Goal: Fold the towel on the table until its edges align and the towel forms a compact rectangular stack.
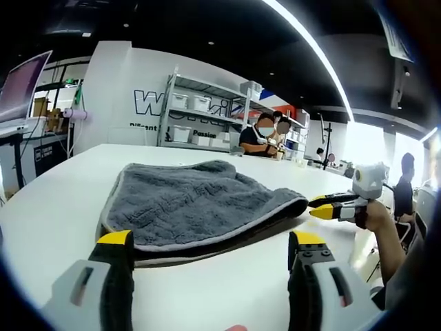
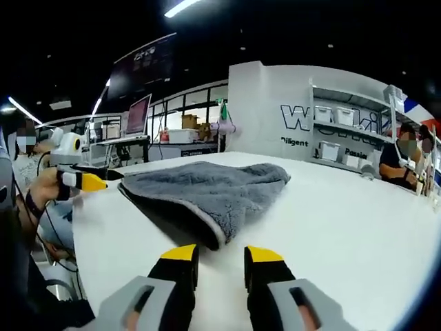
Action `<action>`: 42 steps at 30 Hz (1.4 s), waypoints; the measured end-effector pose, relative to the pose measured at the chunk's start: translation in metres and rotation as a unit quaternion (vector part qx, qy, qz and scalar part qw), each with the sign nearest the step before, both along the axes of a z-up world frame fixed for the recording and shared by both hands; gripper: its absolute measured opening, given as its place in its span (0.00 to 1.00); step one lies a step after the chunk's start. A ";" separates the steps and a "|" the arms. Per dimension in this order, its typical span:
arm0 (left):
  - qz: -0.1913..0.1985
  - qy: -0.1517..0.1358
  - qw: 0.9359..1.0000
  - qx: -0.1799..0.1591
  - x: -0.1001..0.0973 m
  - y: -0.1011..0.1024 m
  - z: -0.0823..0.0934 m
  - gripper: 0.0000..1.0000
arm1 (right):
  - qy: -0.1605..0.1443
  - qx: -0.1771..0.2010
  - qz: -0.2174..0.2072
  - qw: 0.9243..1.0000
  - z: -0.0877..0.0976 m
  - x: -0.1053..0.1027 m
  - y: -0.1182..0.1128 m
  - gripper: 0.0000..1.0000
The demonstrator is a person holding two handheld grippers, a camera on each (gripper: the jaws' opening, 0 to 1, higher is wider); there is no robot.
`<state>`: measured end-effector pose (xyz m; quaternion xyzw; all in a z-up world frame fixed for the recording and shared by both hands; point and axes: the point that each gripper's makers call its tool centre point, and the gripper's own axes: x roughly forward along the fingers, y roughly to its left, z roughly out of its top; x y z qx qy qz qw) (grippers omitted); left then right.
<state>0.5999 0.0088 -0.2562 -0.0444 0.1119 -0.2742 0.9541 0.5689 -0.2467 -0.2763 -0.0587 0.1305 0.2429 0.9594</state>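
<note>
A grey towel (image 1: 193, 200) lies folded in two layers on the white table (image 1: 62, 221), its pale-trimmed edge facing me. My left gripper (image 1: 210, 243) hovers just short of that near edge, jaws wide open and empty. In the left gripper view my right gripper (image 1: 324, 206) comes in from the right, held by a hand, its yellow tips close to the towel's right corner. In the right gripper view the towel (image 2: 207, 186) lies ahead, its nearest corner just beyond my right gripper (image 2: 222, 255), whose jaws stand narrowly open with nothing between them. My left gripper (image 2: 86, 181) shows at the towel's far left.
Metal shelves with white bins (image 1: 200, 114) stand behind the table, and seated people (image 1: 265, 138) are at its far end. A monitor (image 2: 138, 114) and desks are off to one side. The table's edge (image 2: 83, 248) runs close on the left of the right gripper view.
</note>
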 end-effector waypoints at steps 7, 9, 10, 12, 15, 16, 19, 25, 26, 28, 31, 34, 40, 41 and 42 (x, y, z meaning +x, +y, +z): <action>-0.001 0.000 1.000 0.001 -0.002 0.000 0.000 0.98 | 0.000 -0.004 -0.039 0.999 0.001 0.000 -0.025 0.46; 0.000 0.000 1.000 0.002 -0.002 0.000 0.000 0.98 | 0.002 0.000 -0.047 0.999 0.001 -0.001 -0.031 0.50; 0.001 0.001 1.000 0.002 -0.002 0.000 -0.001 0.98 | 0.002 0.004 -0.051 0.999 0.001 -0.001 -0.034 0.51; 0.001 0.002 1.000 0.002 -0.002 0.000 -0.001 0.98 | 0.002 0.008 -0.053 0.999 0.002 -0.002 -0.037 0.53; 0.001 0.003 1.000 0.003 -0.002 0.000 -0.002 0.98 | 0.003 0.011 -0.060 0.998 0.002 -0.003 -0.041 0.59; 0.001 0.002 1.000 0.004 -0.002 0.000 -0.002 0.98 | 0.004 0.012 -0.061 0.998 0.002 -0.003 -0.042 0.61; 0.002 0.002 1.000 0.004 -0.002 0.000 -0.002 0.98 | 0.007 0.015 -0.067 0.998 0.001 -0.004 -0.046 0.65; 0.007 0.005 1.000 0.004 -0.002 0.003 -0.004 0.98 | 0.015 0.018 -0.091 0.996 -0.002 -0.003 -0.056 0.77; 0.007 0.005 1.000 0.005 -0.002 0.003 -0.004 0.98 | 0.018 0.016 -0.095 0.995 -0.003 -0.003 -0.058 0.79; 0.007 0.005 1.000 0.005 -0.002 0.003 -0.004 0.98 | 0.021 0.019 -0.103 0.994 -0.004 -0.003 -0.062 0.82; 0.008 0.006 1.000 0.005 -0.002 0.003 -0.005 0.98 | 0.022 0.022 -0.108 0.994 -0.004 -0.003 -0.064 0.84; 0.008 0.006 1.000 0.005 -0.002 0.003 -0.005 0.98 | 0.023 0.024 -0.113 0.993 -0.004 -0.003 -0.067 0.87; 0.007 0.008 1.000 0.004 -0.002 0.003 -0.007 0.98 | 0.030 0.029 -0.123 0.992 -0.006 -0.003 -0.070 0.94; 0.007 0.008 1.000 0.004 -0.002 0.003 -0.007 0.98 | 0.031 0.029 -0.123 0.991 -0.007 -0.003 -0.070 0.94; 0.006 0.009 1.000 0.004 -0.002 0.002 -0.008 0.98 | 0.032 0.030 -0.124 0.991 -0.007 -0.004 -0.070 0.95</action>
